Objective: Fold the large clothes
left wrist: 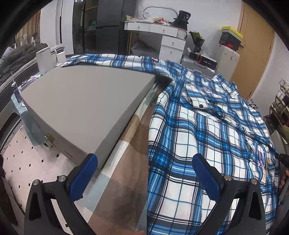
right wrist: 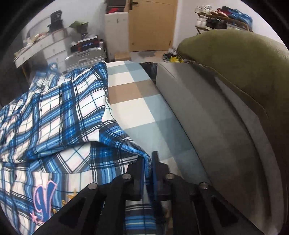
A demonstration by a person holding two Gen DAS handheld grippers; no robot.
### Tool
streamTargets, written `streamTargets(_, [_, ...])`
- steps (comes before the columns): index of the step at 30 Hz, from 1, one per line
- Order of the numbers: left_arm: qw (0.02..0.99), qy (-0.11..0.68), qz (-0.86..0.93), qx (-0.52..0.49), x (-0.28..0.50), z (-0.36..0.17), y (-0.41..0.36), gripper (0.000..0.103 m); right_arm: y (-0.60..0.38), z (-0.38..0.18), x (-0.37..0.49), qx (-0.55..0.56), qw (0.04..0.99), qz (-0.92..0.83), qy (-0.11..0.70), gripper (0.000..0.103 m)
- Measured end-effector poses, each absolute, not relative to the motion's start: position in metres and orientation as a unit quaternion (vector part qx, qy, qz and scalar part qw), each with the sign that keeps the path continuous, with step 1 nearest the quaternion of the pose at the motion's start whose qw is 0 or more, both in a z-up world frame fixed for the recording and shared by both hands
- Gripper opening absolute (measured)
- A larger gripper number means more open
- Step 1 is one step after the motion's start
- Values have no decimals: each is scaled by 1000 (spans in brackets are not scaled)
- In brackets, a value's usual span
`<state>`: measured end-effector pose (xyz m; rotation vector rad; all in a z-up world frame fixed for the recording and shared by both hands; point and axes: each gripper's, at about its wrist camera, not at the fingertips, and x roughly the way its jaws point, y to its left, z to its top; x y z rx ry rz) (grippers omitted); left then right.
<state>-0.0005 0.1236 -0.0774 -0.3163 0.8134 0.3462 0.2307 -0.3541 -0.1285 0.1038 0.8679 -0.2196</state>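
A large blue, white and black plaid shirt (left wrist: 207, 126) lies spread and rumpled on a checked cloth surface (left wrist: 130, 137). One sleeve stretches far left over a grey block. My left gripper (left wrist: 144, 168) is open, its blue pads wide apart, hovering over the shirt's left edge and holding nothing. In the right wrist view the shirt (right wrist: 54, 112) lies to the left, with an embroidered letter patch near the bottom. My right gripper (right wrist: 149, 162) is shut on a folded edge of the shirt, lifted a little above the checked cloth (right wrist: 140, 101).
A grey padded block (left wrist: 84, 101) lies left of the shirt, and a grey cushion (right wrist: 207, 115) with an olive pillow (right wrist: 238, 59) lies right. A white dresser (left wrist: 162, 36), a silver suitcase (right wrist: 84, 56), a wooden door (right wrist: 151, 23) and a shoe rack (right wrist: 222, 16) stand behind.
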Motion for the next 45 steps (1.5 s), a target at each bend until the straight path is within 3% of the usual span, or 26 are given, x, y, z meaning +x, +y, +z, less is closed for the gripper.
streamTargets(1, [890, 396, 165, -154, 0, -80, 125, 102, -349, -129, 231, 54, 902, -98, 417, 26])
streamTargets(3, [886, 403, 164, -158, 1, -86, 128, 102, -341, -121, 217, 56, 911, -72, 403, 54])
streamTargets(9, [883, 414, 154, -160, 1, -92, 122, 101, -312, -105, 178, 50, 927, -7, 372, 70])
streamTargets(13, [886, 417, 146, -141, 2, -92, 116, 93, -296, -101, 165, 60, 927, 23, 369, 71])
streamTargets(16, [881, 433, 143, -127, 5, -99, 111, 66, -288, -99, 159, 68, 926, 43, 369, 71])
streamTargets(20, [876, 449, 142, -107, 7, -110, 104, 0, -279, -97, 154, 68, 926, 62, 367, 71])
streamTargets(29, [872, 461, 136, -92, -26, -113, 95, 0, -277, -100, 145, 71, 923, 69, 372, 71])
streamTargets(34, [887, 422, 112, -150, -39, -100, 103, 0, -274, -102, 146, 80, 919, 81, 378, 71])
streamTargets(35, [887, 418, 115, -157, -38, -97, 106, 17, -272, -102, 146, 80, 918, 84, 378, 71])
streamTargets(36, [886, 417, 120, -161, -37, -95, 108, 55, -271, -102, 144, 80, 919, 87, 377, 72])
streamTargets(37, [885, 416, 127, -165, -33, -94, 112, 74, -270, -101, 143, 79, 919, 89, 376, 72])
streamTargets(38, [886, 412, 127, -169, -31, -94, 113, 81, -269, -101, 142, 80, 919, 90, 376, 72])
streamTargets(43, [875, 438, 100, -180, 3, -110, 114, 79, -275, -99, 135, 90, 919, 87, 375, 72])
streamTargets(45, [871, 448, 90, -183, 14, -115, 112, 65, -280, -98, 131, 93, 919, 82, 374, 72])
